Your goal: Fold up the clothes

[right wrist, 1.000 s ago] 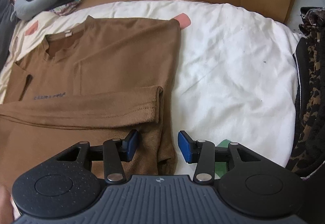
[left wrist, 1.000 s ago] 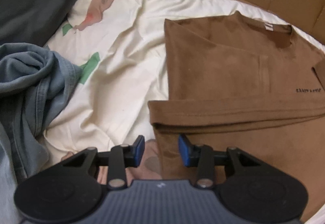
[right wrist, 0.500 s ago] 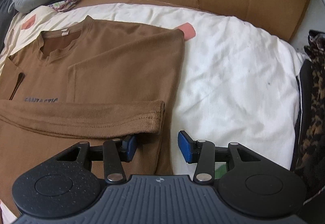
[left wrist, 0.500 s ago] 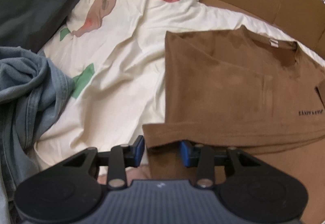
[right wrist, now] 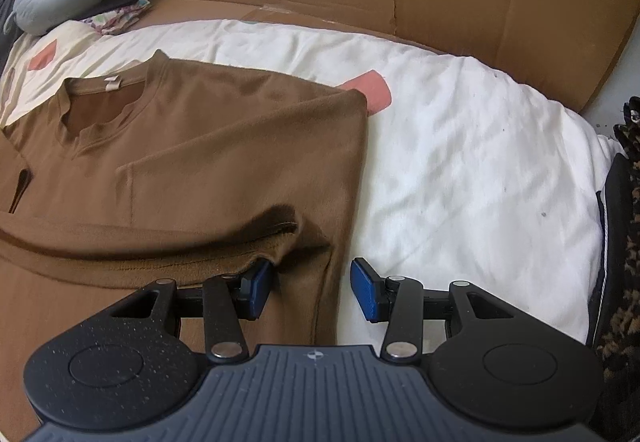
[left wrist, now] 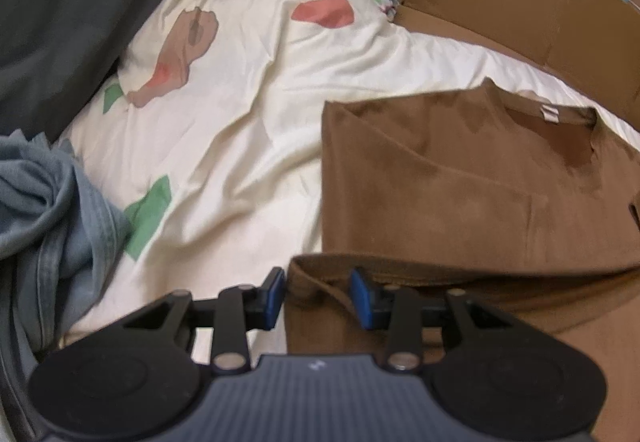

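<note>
The brown shirt lies on the bed, filling the right of the left view. Both tools, left and right, gape unclenched around its lower fold, gripping nothing. Closing shallowly could catch one layer only, so the fold sags. The hem below is cut off.

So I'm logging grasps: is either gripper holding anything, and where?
Nothing is clamped. Both the left gripper and right gripper are open, straddling the brown shirt's folded hem corners.
</note>
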Available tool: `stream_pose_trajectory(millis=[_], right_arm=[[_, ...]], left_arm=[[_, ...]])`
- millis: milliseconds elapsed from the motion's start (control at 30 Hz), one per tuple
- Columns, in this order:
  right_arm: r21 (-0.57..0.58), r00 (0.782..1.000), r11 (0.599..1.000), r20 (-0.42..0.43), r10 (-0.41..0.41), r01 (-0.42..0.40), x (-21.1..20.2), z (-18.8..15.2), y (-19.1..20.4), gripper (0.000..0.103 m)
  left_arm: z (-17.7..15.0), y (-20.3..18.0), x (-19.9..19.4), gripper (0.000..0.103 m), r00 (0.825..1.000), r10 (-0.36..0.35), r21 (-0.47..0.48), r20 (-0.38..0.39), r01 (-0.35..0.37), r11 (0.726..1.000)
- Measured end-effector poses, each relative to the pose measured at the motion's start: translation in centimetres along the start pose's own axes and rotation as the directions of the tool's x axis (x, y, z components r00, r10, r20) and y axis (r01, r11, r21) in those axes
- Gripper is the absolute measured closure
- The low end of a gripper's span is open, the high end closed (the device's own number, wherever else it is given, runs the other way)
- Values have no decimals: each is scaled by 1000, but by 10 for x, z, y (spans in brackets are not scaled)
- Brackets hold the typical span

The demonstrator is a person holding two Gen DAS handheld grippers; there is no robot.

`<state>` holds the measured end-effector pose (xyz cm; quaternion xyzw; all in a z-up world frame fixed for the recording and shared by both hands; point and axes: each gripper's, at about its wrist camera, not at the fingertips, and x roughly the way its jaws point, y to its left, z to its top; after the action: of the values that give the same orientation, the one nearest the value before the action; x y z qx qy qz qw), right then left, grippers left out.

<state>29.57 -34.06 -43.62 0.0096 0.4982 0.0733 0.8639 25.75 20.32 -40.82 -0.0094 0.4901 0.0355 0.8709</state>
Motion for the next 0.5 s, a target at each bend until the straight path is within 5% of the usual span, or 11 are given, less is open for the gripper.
stream_pose_trajectory(millis=[200,500], right_arm=[[31,999,999,34,-22,21,-1,12,-2,53],[56,997,998,71,14,-18,-23,16,-2,53]], left_arm=[[10,8,-12,64,999,-26,-84,41,29,996],[-3,12,-36,64,998,-44,-81,42,47,996]])
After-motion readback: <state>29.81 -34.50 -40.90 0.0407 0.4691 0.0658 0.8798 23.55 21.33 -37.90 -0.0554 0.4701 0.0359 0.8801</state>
